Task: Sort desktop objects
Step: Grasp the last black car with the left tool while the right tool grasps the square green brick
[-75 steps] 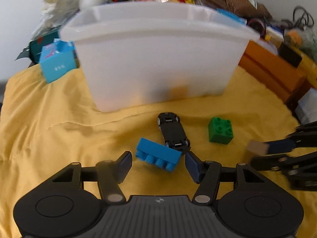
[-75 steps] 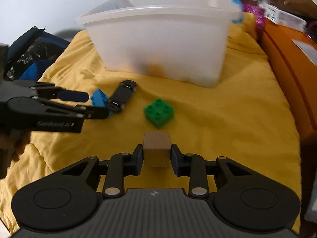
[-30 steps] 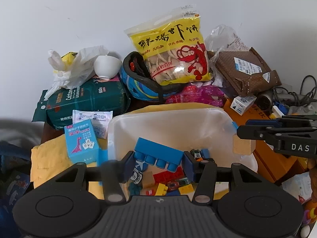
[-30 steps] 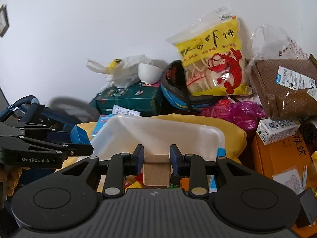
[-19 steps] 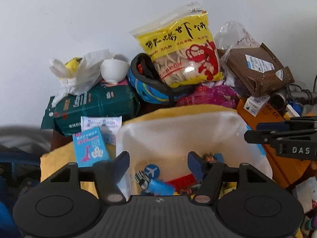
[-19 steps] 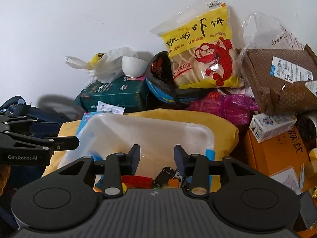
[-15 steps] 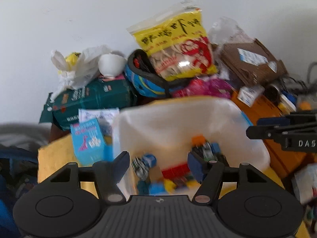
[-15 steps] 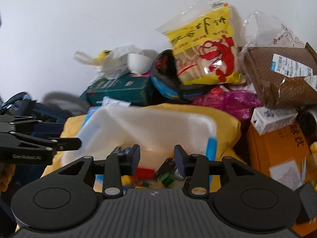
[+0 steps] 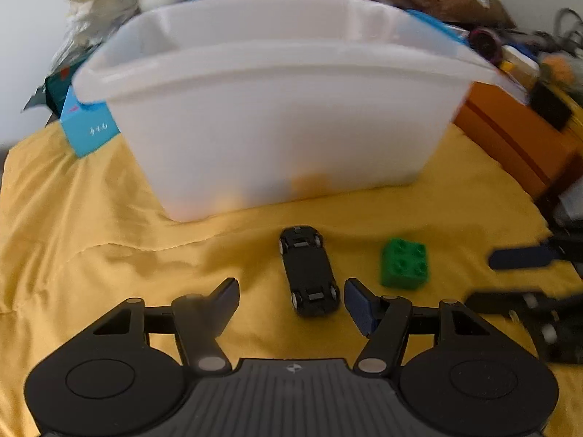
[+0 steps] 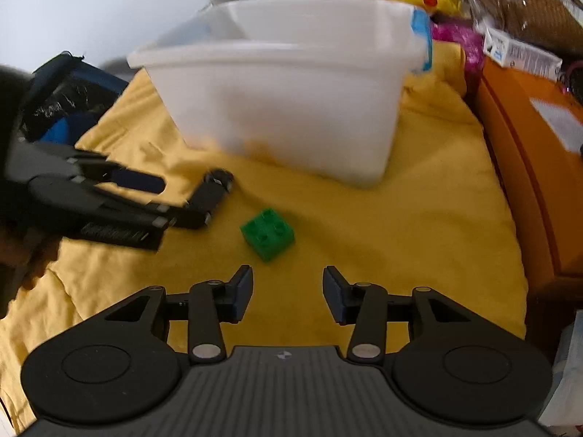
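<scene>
Left gripper point(image 9: 289, 296) jaws spread, empty, the black toy car point(image 9: 309, 270) between them. Right gripper point(image 10: 288, 287) jaws spread; green brick point(image 10: 267, 233) at 12 o'clock, seemingly untouched. White bin point(image 9: 277, 109) behind.

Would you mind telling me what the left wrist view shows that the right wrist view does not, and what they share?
Only the left wrist view shows the left tongs from behind, open and empty, with the black toy car just ahead of their gap, plus a light blue box beside the bin. Only the right wrist view shows the right tongs from behind, open and empty, and a white carton on the orange box. Both show the white bin, the green brick and the yellow cloth.
</scene>
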A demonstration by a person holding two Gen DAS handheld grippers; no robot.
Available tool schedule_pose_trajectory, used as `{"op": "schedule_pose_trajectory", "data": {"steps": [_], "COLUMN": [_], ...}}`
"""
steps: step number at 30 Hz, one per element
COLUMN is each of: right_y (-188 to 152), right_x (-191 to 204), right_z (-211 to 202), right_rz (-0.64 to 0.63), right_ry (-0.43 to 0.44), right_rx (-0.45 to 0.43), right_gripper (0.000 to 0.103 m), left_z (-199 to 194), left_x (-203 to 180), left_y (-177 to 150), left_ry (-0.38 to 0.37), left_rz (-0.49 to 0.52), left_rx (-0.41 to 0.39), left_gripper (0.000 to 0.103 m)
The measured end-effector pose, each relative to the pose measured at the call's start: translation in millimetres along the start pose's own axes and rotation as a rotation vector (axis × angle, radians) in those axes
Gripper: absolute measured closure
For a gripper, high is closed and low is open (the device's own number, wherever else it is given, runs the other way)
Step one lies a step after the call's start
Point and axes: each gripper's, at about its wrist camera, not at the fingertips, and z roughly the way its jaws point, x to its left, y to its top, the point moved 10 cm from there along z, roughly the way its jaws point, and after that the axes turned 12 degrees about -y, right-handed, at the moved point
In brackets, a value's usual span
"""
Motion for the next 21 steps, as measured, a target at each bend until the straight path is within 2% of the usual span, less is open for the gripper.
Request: {"op": "schedule_pose_trajectory", "data": {"steps": [2, 3, 4, 7, 13, 17, 21], "right_y": [1.4, 4.3, 7.8, 10.0, 18.4, 20.0, 19.7], "right_x": [-2.4, -2.6, -1.3, 6.9, 27.1, 34.8, 30.6], "right_z": [2.1, 2.9, 4.6, 15.6, 35.8, 47.7, 38.6], "right_rz": [-0.015, -0.025, -0.039, -0.073, -0.146, -0.175, -0.156], "right_ry": [-0.011, -0.01, -0.008, -0.003, 0.027, 0.031, 0.042], "right_rx": [0.002, -0.003, -0.009, -0.011, -0.026, -0.009, -0.01], "right_gripper": [0.051, 0.049, 0.047, 0.047, 0.047, 0.058, 0.059], "left_z": [6.7, 9.6, 12.6, 4.7, -32.2, -53.3, -71.5], "left_x": [-2.5, -3.4, -3.4, 0.8, 22.0, 24.4, 19.7], "left_y": [4.1, 3.4, 0.4, -5.0, -14.8, -16.5, -17.1], "left_ry": [-0.051, -0.062, -0.064, -0.059, -0.044, -0.046, -0.055], "left_rz": [-0.02, -0.015, 0.005, 0.037, 0.018, 0.003, -0.018], "left_rx": [-0.015, -0.004, 0.02, 0.01, -0.03, -0.056, -0.086], "left_gripper": [0.046, 0.065, 0.07, 0.07, 0.07, 0.07, 0.07]}}
